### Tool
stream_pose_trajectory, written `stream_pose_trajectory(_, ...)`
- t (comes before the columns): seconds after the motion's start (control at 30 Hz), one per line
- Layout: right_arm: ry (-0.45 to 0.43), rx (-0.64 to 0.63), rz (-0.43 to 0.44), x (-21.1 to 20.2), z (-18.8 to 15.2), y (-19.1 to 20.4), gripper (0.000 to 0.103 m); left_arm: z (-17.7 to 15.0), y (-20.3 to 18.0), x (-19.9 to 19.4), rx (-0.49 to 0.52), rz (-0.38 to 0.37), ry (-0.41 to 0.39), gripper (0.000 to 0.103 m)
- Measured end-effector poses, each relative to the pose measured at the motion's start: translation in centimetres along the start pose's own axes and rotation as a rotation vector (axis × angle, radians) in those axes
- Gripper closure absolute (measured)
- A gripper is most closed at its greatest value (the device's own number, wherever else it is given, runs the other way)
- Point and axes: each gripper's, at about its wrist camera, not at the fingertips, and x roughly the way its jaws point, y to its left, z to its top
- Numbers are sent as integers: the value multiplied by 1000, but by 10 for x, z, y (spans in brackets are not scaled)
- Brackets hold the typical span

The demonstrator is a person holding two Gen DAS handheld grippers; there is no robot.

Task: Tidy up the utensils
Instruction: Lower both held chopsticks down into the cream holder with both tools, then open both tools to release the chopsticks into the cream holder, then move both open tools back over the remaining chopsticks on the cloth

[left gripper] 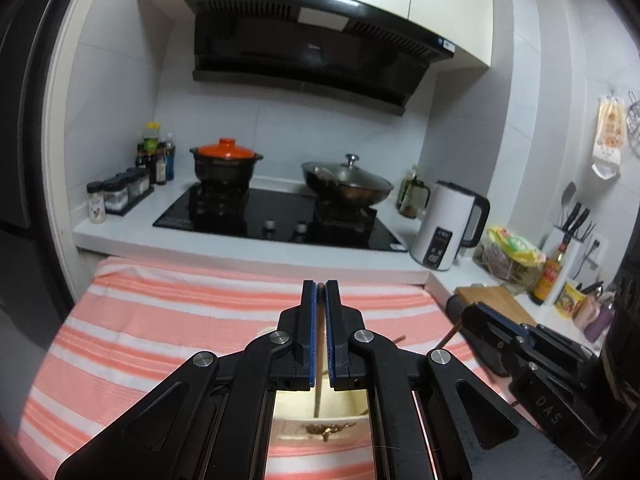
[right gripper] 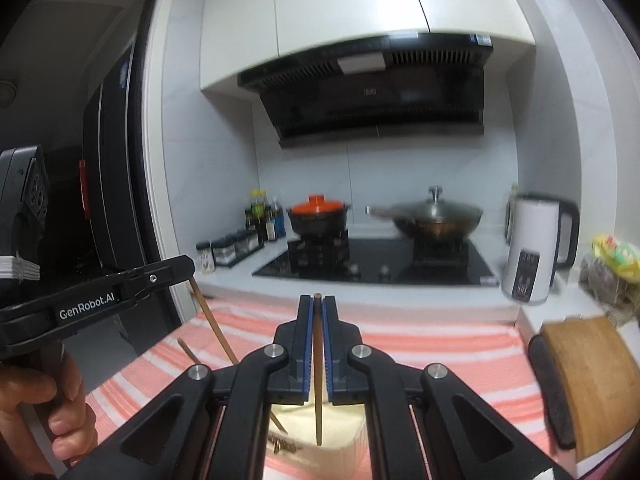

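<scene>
While each hand-held gripper (left gripper: 320, 286) clamps a chopstick (right gripper: 318, 380) — cloth edge (left gripper: 260, 264) ahead.

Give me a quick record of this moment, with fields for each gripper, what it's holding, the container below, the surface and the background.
left gripper: shut on a chopstick
right gripper: shut on a second chopstick
chopstick tips: both point down at the cream holder
holder contents: another chopstick leans at its left edge
surface: pink striped cloth
background: stove with an orange-lidded pot and a lidded wok; white kettle to the right
person: a hand holds the left gripper's handle
</scene>
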Motion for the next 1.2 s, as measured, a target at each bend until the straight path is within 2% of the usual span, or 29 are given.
stream_pose_trajectory(0.13, 87, 14, 9, 5, -16, -6, 98, -21, 0, 4, 20, -11, 59, 101)
stream_pose_trajectory(0.33, 131, 30, 32, 6, -44, -7, 96, -44, -4, 6, 49, -22, 147, 98)
stream_pose_trajectory(0.37, 129, 43, 43, 5, -47, -8, 95, -47, -4, 4, 48, -33, 160, 88)
stream_pose_trajectory(0.4, 128, 53, 50, 3, -49, -9, 95, -49, -4, 0, 47, -39, 168, 65)
stream_pose_trajectory(0.43, 123, 62, 61, 0, -50, -10, 86, -51, -3, -5, 50, -35, 167, 52)
stream_pose_trajectory(0.47, 111, 69, 65, -4, -50, -11, 79, -52, -3, -13, 58, -23, 157, 32)
stream_pose_trajectory(0.5, 92, 75, 65, -12, -49, -11, 65, -53, -3, -23, 72, -14, 143, 26)
stream_pose_trajectory(0.53, 71, 80, 64, -21, -47, -10, 54, -56, -4, -32, 89, -15, 141, 25)
stream_pose_trajectory(0.67, 9, 52, 46, -66, -36, -4, 48, -70, -7, -75, 164, -20, 177, 9)
stream_pose_trajectory(0.8, -27, -18, 7, -117, -38, 4, 42, -111, -10, -118, 220, -42, 242, 5)
stream_pose_trajectory(0.93, -8, -69, -20, -157, -62, 7, 41, -171, -11, -144, 177, -88, 338, 5)
stream_pose_trajectory(1.07, 67, -127, -68, -187, -115, 14, 41, -236, -11, -162, 155, -75, 391, 5)
stream_pose_trajectory(1.2, 196, -132, -133, -209, -192, 14, 41, -290, -8, -174, 129, -57, 470, 5)
